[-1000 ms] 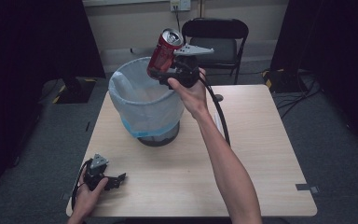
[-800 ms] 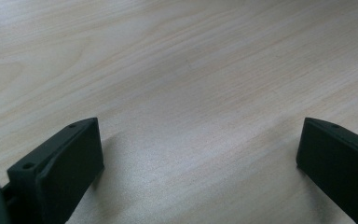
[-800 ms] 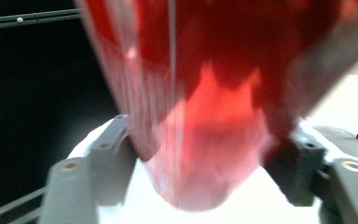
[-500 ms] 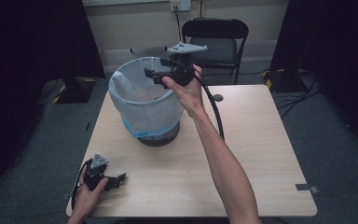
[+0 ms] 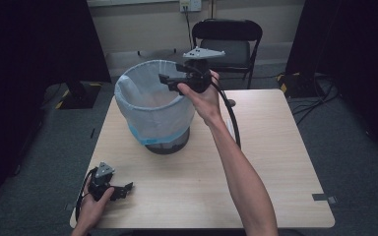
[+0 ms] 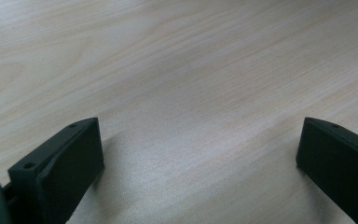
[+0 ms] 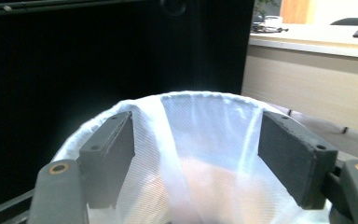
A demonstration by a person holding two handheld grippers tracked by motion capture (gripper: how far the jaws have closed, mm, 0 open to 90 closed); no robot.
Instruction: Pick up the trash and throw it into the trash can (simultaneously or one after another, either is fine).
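A black bin lined with a white mesh bag (image 5: 152, 113) stands on the wooden table (image 5: 275, 162), towards its far left. My right gripper (image 5: 170, 78) hangs over the bin's right rim and points left across the opening. Its jaws have just been opening and nothing is between them. In the right gripper view the gripper (image 7: 196, 140) frames the bag's rim (image 7: 200, 94), and a faint reddish blur (image 7: 205, 179) lies low inside the bag. My left gripper (image 5: 124, 191) rests on the table near the front left corner. It stands open (image 6: 200, 154) over bare wood.
A black chair (image 5: 226, 44) stands behind the table's far edge. The right gripper's black cable (image 5: 234, 123) droops along the forearm above the table's middle. Dark curtains hang at both sides, and cables lie on the floor at the right.
A second ago my right gripper held a red can tilted above the bin. Now the can is gone from the jaws, and the gripper sits slightly lower over the rim.
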